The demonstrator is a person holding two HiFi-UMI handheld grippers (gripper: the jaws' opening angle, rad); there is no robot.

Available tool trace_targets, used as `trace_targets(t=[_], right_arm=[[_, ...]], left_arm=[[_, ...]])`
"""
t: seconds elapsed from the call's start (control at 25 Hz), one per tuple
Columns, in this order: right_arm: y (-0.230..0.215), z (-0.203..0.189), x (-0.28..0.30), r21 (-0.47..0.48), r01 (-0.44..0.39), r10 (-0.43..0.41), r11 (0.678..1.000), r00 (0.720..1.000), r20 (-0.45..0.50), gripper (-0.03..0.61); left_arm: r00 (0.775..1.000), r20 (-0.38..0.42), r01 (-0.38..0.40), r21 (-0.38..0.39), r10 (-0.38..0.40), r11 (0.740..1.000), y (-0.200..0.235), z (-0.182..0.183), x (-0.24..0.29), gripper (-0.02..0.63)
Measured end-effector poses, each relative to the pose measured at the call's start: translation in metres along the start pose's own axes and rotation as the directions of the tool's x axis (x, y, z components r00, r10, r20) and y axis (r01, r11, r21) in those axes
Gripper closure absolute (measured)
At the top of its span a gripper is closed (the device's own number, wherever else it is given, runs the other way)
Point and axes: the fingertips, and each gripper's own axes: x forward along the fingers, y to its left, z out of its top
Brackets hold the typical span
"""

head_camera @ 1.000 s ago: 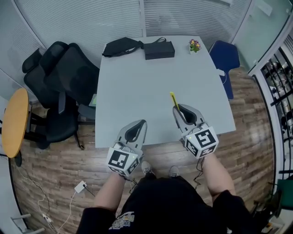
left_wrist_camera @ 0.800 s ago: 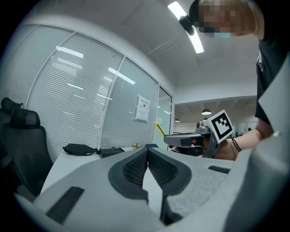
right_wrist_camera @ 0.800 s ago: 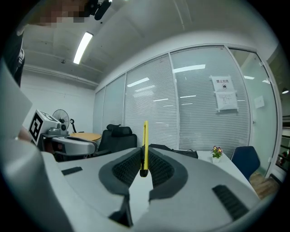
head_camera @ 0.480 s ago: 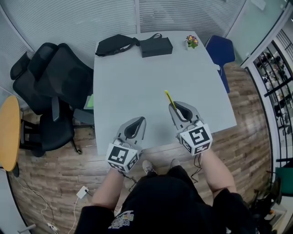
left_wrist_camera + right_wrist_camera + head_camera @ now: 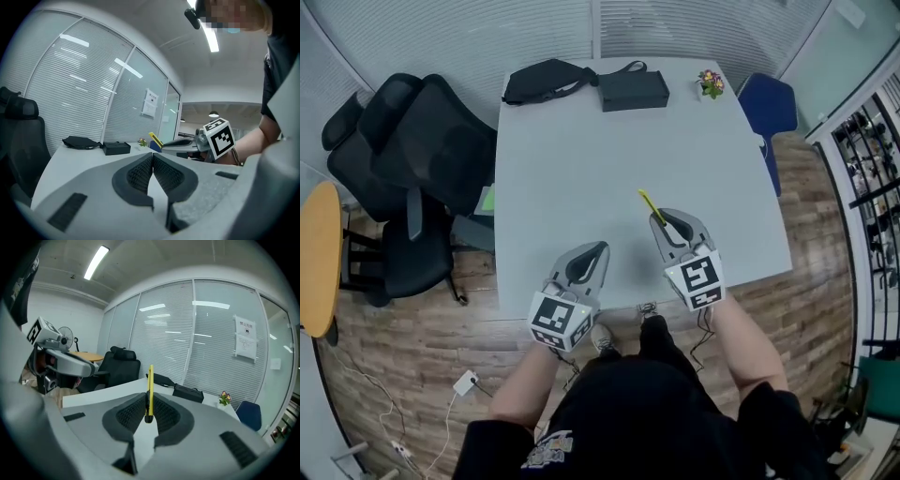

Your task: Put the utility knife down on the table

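Note:
A slim yellow utility knife sticks out forward from my right gripper, which is shut on its rear end above the near right part of the grey table. In the right gripper view the knife stands on edge, pinched between the dark ribbed pads, and points toward the far side. My left gripper hovers at the table's near edge, its jaws shut with nothing between them. From the left gripper view, the knife shows to the right, held above the tabletop.
A black bag, a black box and a small flower pot sit along the table's far edge. Black office chairs stand to the left, a blue chair at the far right, a round wooden table at the left.
Both grippers have sunk a little toward the table's near edge. The right one still holds the knife, and the left has stayed shut.

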Motion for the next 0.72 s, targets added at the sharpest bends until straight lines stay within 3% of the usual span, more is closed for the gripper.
trace_targets(t=[0.32,0.56,0.72], right_arm=[[-0.014,-0.051,0.043,-0.115,-0.085,0.072,0.990,0.991,-0.114,0.526],[-0.014,-0.095,0.072,-0.280,-0.168,0.113,0.945,0.972,-0.205,0.526],[-0.012,-0.120,0.088,-0.309,-0.222,0.144,0.925,0.955,-0.258,0.526]], left_arm=[[0.997,-0.044,-0.058,-0.030,0.056,0.998,0.011,-0.014,0.030,0.607],[0.992,-0.080,-0.102,-0.055,0.097,0.993,0.020,-0.026,0.048,0.607],[0.988,-0.101,-0.124,-0.069,0.117,0.990,0.027,-0.032,0.057,0.607]])
